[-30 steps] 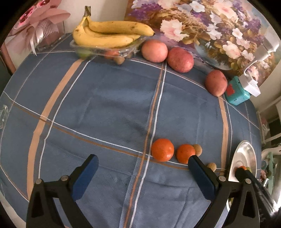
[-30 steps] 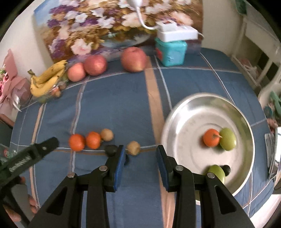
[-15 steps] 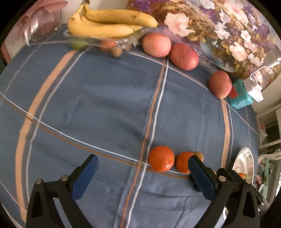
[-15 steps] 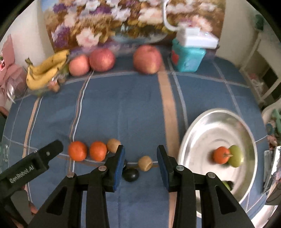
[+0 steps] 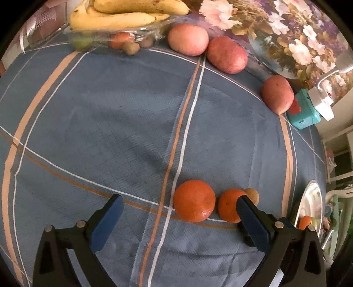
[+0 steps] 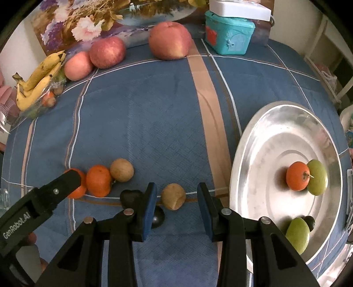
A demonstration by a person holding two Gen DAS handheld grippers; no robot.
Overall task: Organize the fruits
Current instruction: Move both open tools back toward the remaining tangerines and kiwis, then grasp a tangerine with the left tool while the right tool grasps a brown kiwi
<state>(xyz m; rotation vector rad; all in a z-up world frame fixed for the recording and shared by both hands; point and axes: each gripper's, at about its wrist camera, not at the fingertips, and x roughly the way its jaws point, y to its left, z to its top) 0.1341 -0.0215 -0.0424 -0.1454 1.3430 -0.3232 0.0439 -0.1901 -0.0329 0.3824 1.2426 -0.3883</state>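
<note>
Two oranges lie on the blue tablecloth: the larger orange (image 5: 194, 200) (image 6: 77, 190) and a smaller orange (image 5: 229, 205) (image 6: 98, 180), with a tan round fruit (image 6: 121, 170) beside them. My left gripper (image 5: 179, 217) is open, its jaws wide apart just short of the larger orange. My right gripper (image 6: 176, 206) is open, with a second tan fruit (image 6: 173, 196) just ahead between the fingertips. Two dark fruits (image 6: 157, 217) lie by its left finger. The steel plate (image 6: 264, 150) on the right holds an orange fruit (image 6: 297, 175) and green fruits (image 6: 317, 174).
Three red apples (image 6: 169, 40) stand along the back edge, by a floral picture. Bananas (image 5: 123, 13) rest on a clear tray of small fruit at the back left. A teal box (image 6: 229, 37) with a white device on top stands at the back right.
Both grippers have moved closer to the fruit row. The oranges loom larger in the left view; the tan fruit now sits between the right fingertips. Both stay open.
</note>
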